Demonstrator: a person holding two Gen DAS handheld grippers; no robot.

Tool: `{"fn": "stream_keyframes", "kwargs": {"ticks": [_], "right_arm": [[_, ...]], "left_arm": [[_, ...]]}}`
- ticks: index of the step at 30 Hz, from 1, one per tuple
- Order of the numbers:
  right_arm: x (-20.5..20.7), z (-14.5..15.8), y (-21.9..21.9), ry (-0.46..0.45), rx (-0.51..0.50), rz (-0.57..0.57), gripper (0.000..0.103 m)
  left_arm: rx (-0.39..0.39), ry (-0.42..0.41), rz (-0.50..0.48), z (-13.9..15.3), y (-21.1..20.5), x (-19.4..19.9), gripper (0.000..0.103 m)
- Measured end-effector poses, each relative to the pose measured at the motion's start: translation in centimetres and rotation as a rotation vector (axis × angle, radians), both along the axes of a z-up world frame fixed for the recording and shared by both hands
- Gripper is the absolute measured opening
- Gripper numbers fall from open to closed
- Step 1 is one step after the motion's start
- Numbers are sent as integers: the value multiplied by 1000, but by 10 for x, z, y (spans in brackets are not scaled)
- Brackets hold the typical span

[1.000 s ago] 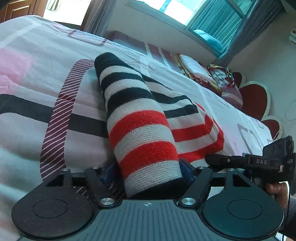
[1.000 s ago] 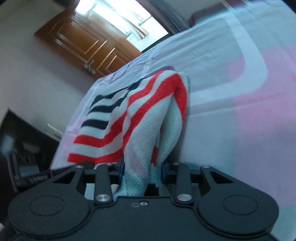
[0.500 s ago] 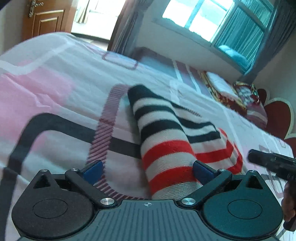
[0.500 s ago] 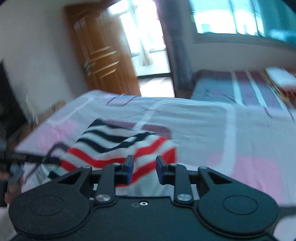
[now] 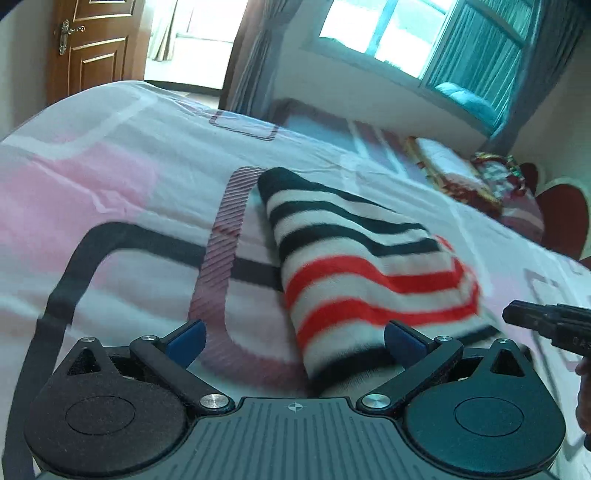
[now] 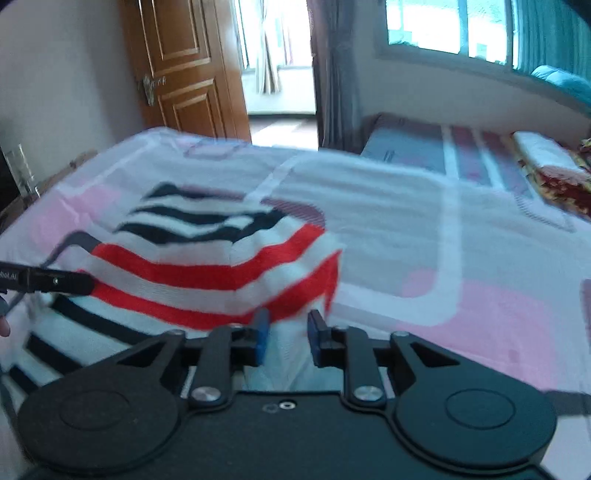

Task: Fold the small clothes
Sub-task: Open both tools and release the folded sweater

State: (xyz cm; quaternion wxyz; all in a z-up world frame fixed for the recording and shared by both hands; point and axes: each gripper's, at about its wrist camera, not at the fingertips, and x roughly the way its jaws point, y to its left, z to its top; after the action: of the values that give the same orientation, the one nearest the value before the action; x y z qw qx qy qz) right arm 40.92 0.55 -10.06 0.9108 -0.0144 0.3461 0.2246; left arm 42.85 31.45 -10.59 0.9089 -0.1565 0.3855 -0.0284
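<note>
A small knitted garment (image 5: 362, 258) with black, white and red stripes lies folded on the bed sheet (image 5: 110, 192). My left gripper (image 5: 291, 332) stands wide open just above its near end; the blue pads do not press the cloth, which lies nearer the right pad. In the right wrist view the same garment (image 6: 207, 266) lies ahead and to the left. My right gripper (image 6: 289, 321) hovers at its red-striped corner, jaws narrowly apart and closing, with nothing gripped between them. Each view shows a finger of the other gripper at its edge.
The bed carries a white and pink sheet with dark lines. A second bed (image 6: 480, 147) with folded bedding (image 5: 454, 173) stands behind it. A wooden door (image 6: 184, 74) and an open doorway are at the far left, a curtained window (image 5: 443, 33) at the far right.
My left gripper let go of the garment's near end and opened wide, drawing back. My right gripper released the cloth it held, rose and rolled level. The garment now lies flat.
</note>
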Motion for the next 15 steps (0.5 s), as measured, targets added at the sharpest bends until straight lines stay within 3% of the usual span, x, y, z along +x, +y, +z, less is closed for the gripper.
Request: {"fn": "stream_keyframes", "kwargs": {"ticks": [4,6,7,10,13,15], "right_arm": [[-27,6,-5,48,46,20,61],[-28,-2,0,110,40,35,49],[-27,-8,3,131,14,47,25],[-28,-19,5,114,-58,76,20],[-24,-24,0,122,-64,73,21],[-27,-29,2,103,-74,63,24]], "left_arm": [[-58,7,4,-9,-4,-25,102],[-60,12,23,-14,-8,-31,103],[-68,15,28,-15,-9,-32,103],[-40,18,9,-15,-15,-35,103],[52,31,-18,-21,-23,-39,103],[49,33,-10,-31,-21,-44,103]]}}
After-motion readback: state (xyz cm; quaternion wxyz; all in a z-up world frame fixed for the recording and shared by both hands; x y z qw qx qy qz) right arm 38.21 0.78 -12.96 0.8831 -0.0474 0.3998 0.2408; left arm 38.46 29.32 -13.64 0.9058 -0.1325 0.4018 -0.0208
